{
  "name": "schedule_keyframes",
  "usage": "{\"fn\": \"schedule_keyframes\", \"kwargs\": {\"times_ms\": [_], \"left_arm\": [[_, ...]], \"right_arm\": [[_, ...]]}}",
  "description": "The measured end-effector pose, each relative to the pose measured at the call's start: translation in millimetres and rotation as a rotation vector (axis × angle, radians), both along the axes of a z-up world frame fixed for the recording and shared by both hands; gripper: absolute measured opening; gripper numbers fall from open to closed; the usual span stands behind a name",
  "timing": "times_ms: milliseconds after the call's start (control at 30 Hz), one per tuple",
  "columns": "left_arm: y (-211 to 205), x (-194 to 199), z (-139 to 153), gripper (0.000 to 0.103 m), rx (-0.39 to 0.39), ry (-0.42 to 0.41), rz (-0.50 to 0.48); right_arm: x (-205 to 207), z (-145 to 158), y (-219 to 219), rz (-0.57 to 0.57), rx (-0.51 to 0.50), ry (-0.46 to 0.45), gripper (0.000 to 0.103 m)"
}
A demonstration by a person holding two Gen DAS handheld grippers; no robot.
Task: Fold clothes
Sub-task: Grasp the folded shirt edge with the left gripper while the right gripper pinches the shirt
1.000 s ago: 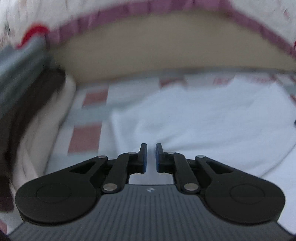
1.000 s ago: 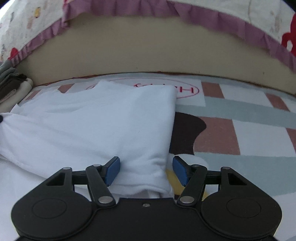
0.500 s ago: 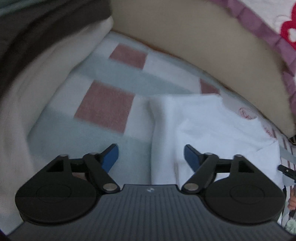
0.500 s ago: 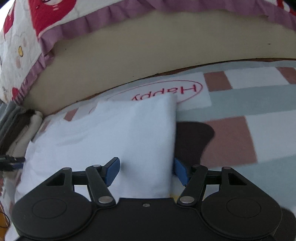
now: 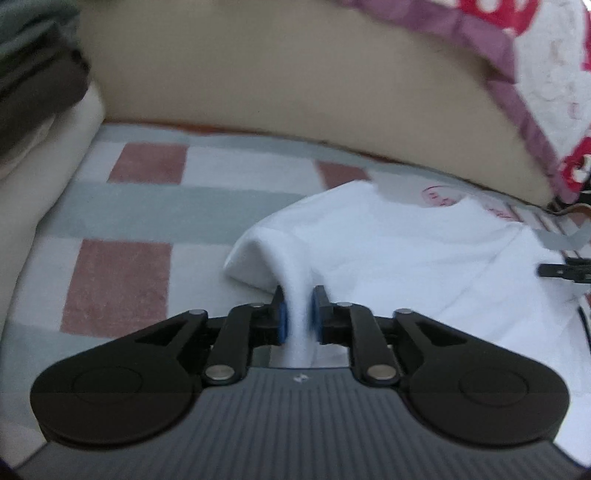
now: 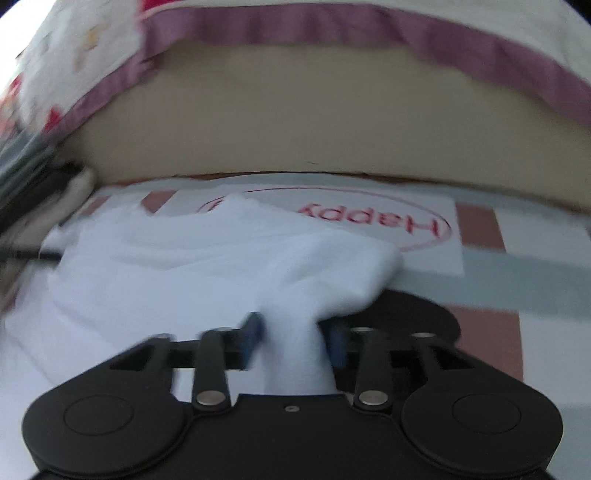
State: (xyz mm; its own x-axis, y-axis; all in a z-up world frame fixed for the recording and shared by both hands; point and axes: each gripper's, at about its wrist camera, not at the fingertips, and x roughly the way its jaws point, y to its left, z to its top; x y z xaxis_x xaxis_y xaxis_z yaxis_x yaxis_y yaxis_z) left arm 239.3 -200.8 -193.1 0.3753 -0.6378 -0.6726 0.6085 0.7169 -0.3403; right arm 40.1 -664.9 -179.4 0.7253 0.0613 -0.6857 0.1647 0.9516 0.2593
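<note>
Where checkered rug meets beige mattress edge under purple-frilled bedspread: white garment crumpled at frame centre. Left gripper just closed, pinching a fold. Right gripper angled down, closing onto bunched corner.

A checked rug in pink, grey and white covers the floor. At the far side stands a beige mattress edge (purple-frilled sheet above). Light is dim.
</note>
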Motion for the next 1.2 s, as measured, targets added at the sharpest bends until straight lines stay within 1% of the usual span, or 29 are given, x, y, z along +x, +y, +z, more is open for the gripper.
{"fn": "schedule_keyframes", "kwargs": {"times_ms": [33, 67, 100, 133, 167, 200, 233, 267, 300, 333, 367, 400, 500, 600, 633, 700, 733, 767, 800, 833, 867, 900, 933, 967, 1000, 1033, 1067, 1100, 1200], "left_arm": [[1.4, 4.9, -2.5, 0.032, -0.033, 0.033, 0.016], [2.9, 10.0, -4.1, 0.039, -0.078, 0.076, 0.030], [2.1, 13.6, -5.1, 0.043, -0.104, 0.104, 0.045], [-1.3, 15.5, -5.4, 0.041, -0.108, 0.115, 0.060], [-7.3, 14.9, -4.2, 0.040, -0.085, 0.104, 0.064], [-17.7, 9.4, -0.8, 0.033, -0.012, 0.053, 0.049], [-30.8, -0.4, 3.4, 0.016, 0.092, -0.027, 0.021], [-42.3, -12.3, 7.2, 0.012, 0.171, -0.102, -0.014], [-48.5, -23.4, 11.4, 0.011, 0.199, -0.153, -0.039], [-52.0, -33.3, 16.7, 0.011, 0.212, -0.201, -0.046], [-53.8, -41.6, 22.9, 0.011, 0.226, -0.250, -0.038], [-54.0, -46.7, 30.3, 0.011, 0.227, -0.289, -0.020], [-53.1, -54.3, 55.3, 0.011, 0.183, -0.372, 0.033], [-64.5, -57.8, 82.2, 0.011, 0.191, -0.491, 0.042], [-67.9, -56.3, 91.2, 0.011, 0.185, -0.518, 0.048], [-71.9, -47.7, 105.4, 0.011, 0.146, -0.550, 0.088], [-76.3, -42.3, 108.0, 0.013, 0.140, -0.571, 0.117], [-80.6, -36.8, 110.6, 0.016, 0.134, -0.592, 0.146], [-86.7, -30.5, 108.8, 0.029, 0.147, -0.603, 0.173], [-96.0, -20.6, 98.5, 0.059, 0.210, -0.575, 0.187], [-106.9, -7.8, 84.4, 0.070, 0.303, -0.517, 0.189], [-110.2, -0.5, 72.5, 0.073, 0.363, -0.452, 0.187], [-104.8, 0.4, 63.3, 0.070, 0.382, -0.382, 0.180], [-99.3, 1.4, 54.0, 0.070, 0.401, -0.312, 0.173], [-93.8, 2.3, 44.8, 0.070, 0.420, -0.241, 0.165], [-88.3, 3.2, 35.6, 0.071, 0.438, -0.171, 0.158], [-79.9, 0.6, 30.9, 0.072, 0.441, -0.128, 0.152], [-67.4, -7.0, 31.7, 0.074, 0.432, -0.118, 0.152], [-29.4, -32.8, 36.3, 0.074, 0.420, -0.069, 0.149]], "right_arm": [[1.5, -2.1, -4.0, -0.029, 0.028, 0.010, 0.065], [3.5, -4.2, -5.8, -0.042, 0.046, -0.004, 0.069], [5.6, -6.2, -6.7, -0.048, 0.060, -0.028, 0.071], [9.7, -7.2, -5.0, -0.046, 0.057, -0.044, 0.070], [14.6, -6.9, 0.8, -0.015, 0.033, -0.048, 0.048], [19.4, -6.1, 7.8, 0.025, 0.005, -0.048, 0.021], [24.3, -5.4, 14.7, 0.066, -0.024, -0.048, 0.017], [22.9, -0.9, 26.1, 0.101, -0.096, -0.076, 0.017], [19.2, 5.1, 39.2, 0.134, -0.185, -0.114, 0.016], [14.5, 10.1, 49.5, 0.154, -0.251, -0.137, 0.016], [8.9, 15.4, 55.9, 0.156, -0.289, -0.152, 0.015], [5.5, 21.7, 58.7, 0.150, -0.319, -0.166, 0.015], [-1.8, 41.2, 64.1, 0.132, -0.403, -0.205, 0.014], [-0.9, 62.6, 63.4, 0.100, -0.469, -0.249, 0.013], [0.9, 71.5, 61.6, 0.093, -0.480, -0.269, 0.013], [5.8, 91.1, 54.8, 0.049, -0.505, -0.319, 0.013], [10.2, 97.0, 50.3, 0.026, -0.509, -0.331, 0.014], [15.0, 101.7, 45.9, 0.003, -0.512, -0.339, 0.016], [23.3, 101.4, 43.0, -0.027, -0.526, -0.325, 0.020], [34.5, 96.5, 40.2, -0.069, -0.548, -0.286, 0.047], [49.1, 86.7, 36.2, -0.118, -0.571, -0.205, 0.074], [62.5, 75.1, 31.8, -0.144, -0.590, -0.100, 0.073], [69.8, 64.4, 28.2, -0.149, -0.608, -0.007, 0.066], [69.3, 56.1, 25.9, -0.147, -0.604, 0.053, 0.066], [60.2, 52.7, 24.6, -0.138, -0.563, 0.064, 0.066], [48.6, 51.0, 23.5, -0.126, -0.511, 0.061, 0.069], [33.0, 50.2, 23.2, -0.105, -0.451, 0.061, 0.069], [18.1, 49.7, 23.6, -0.084, -0.401, 0.074, 0.069], [-32.6, 49.9, 27.5, -0.044, -0.279, 0.148, 0.069]]}}
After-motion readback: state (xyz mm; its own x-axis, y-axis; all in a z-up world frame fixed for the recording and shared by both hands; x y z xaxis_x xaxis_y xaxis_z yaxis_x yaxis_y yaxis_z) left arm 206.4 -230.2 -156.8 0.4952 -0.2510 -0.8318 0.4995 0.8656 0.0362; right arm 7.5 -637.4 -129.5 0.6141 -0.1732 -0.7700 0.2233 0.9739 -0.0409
